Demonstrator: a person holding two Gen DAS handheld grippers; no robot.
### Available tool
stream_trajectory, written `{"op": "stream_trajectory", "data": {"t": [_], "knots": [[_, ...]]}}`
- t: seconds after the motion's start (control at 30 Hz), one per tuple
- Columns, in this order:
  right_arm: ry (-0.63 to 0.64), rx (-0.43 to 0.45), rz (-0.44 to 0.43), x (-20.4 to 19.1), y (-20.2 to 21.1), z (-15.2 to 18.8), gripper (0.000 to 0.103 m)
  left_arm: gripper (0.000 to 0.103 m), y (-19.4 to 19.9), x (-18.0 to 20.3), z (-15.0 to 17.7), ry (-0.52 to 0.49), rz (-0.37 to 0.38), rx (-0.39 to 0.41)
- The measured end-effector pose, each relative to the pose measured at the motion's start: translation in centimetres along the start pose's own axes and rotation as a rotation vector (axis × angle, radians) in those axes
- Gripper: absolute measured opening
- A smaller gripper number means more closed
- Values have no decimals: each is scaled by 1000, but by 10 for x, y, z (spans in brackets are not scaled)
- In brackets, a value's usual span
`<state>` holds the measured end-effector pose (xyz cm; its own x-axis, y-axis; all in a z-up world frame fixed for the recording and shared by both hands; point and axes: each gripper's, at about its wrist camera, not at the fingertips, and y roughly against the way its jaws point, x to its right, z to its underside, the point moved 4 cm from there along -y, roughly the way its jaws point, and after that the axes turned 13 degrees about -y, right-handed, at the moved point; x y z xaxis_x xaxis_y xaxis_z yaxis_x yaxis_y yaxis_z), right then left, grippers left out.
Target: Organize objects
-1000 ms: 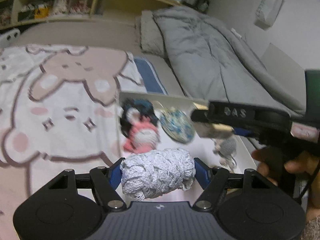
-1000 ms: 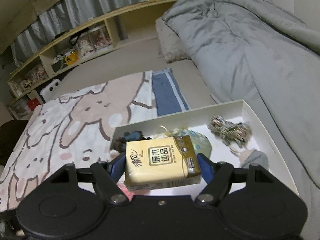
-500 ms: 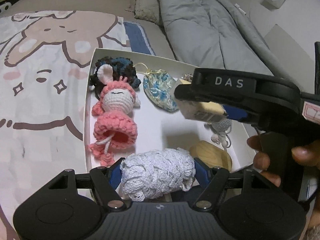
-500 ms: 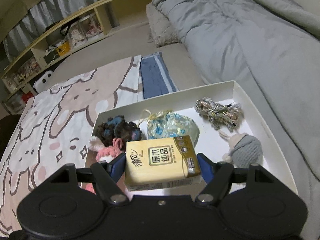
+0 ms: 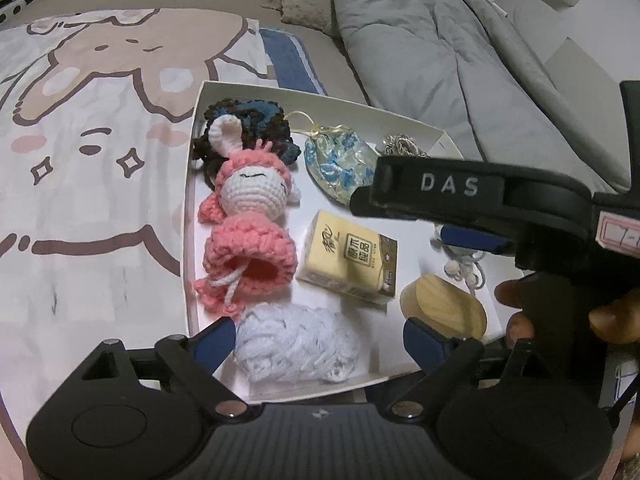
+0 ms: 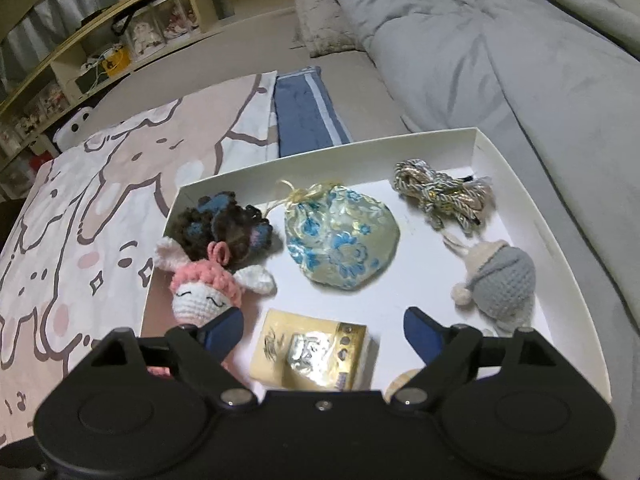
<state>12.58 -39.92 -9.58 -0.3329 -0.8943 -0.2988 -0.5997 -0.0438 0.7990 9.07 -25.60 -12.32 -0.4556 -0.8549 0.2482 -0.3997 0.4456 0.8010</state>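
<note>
A white shallow box (image 5: pixel 193 184) (image 6: pixel 504 168) lies on the bed. My left gripper (image 5: pixel 320 340) hovers over its near edge with its jaws opening; the white knitted bundle (image 5: pixel 296 350) lies between them on the box floor, its left side next to the left pad, a gap at the right pad. My right gripper (image 6: pixel 324 330) is over the box, jaws opening; the yellow tissue pack (image 6: pixel 310 354) (image 5: pixel 352 258) lies below, clear of both pads. In the left wrist view the right gripper's black body reaches in from the right, held by a hand (image 5: pixel 560 312).
The box also holds a pink crochet doll (image 5: pixel 248 220) (image 6: pixel 204 288), a dark blue crochet piece (image 6: pixel 228 228), a blue floral pouch (image 6: pixel 340 240), a coiled cord (image 6: pixel 444 196), a grey crochet bunny (image 6: pixel 500 280) and a wooden oval (image 5: pixel 444 306). A cartoon blanket (image 5: pixel 80 140) lies left, a grey duvet (image 6: pixel 500 40) right.
Both grippers came down over the box and their jaws spread. The knitted bundle and the tissue pack, gripped before, now lie on the box floor.
</note>
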Motion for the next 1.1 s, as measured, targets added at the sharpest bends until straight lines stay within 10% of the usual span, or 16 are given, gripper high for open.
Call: {"op": "stream_trajectory", "data": {"t": [1.1], "knots": [[32,215,-10,-24,108,-3,102,103,96,-22,-29,-105,-69,146]]}}
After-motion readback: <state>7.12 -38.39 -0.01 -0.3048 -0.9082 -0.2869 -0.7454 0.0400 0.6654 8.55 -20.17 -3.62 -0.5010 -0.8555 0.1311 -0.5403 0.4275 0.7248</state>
